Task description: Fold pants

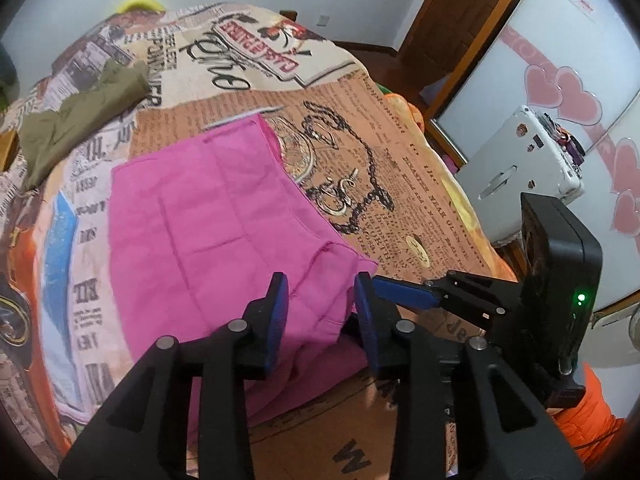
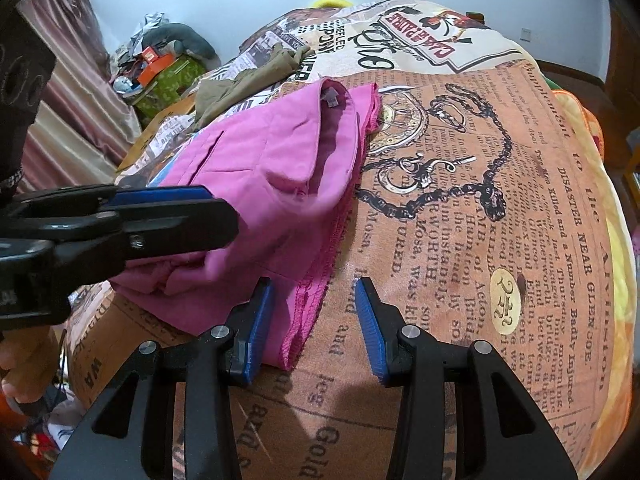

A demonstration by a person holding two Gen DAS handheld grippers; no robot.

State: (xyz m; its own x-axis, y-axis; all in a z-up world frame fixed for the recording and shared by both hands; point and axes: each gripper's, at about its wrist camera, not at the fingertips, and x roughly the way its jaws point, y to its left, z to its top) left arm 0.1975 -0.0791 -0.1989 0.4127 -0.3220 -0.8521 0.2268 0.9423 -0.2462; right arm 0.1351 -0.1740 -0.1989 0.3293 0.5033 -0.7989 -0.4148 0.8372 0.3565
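Pink pants point(image 1: 208, 208) lie folded on a newspaper-print bedspread point(image 1: 400, 168). My left gripper point(image 1: 321, 304) stands open over their near right corner; cloth lies between the blue pads without being pinched. My right gripper point(image 1: 386, 286) reaches in from the right, its blue finger at that same corner. In the right wrist view the pink pants point(image 2: 272, 168) show a waistband label at the far end. My right gripper point(image 2: 314, 320) is open, and the stitched hem lies loose between its fingers, nearer the left one. The left gripper point(image 2: 224, 214) is seen side-on above the near left fold.
An olive garment point(image 1: 80, 116) lies crumpled at the bed's far left, also seen as olive cloth point(image 2: 248, 76) beyond the pants. A white case point(image 1: 520, 172) and a heart-patterned wardrobe door point(image 1: 560, 80) stand right of the bed. Cluttered boxes point(image 2: 168, 76) sit by the curtain.
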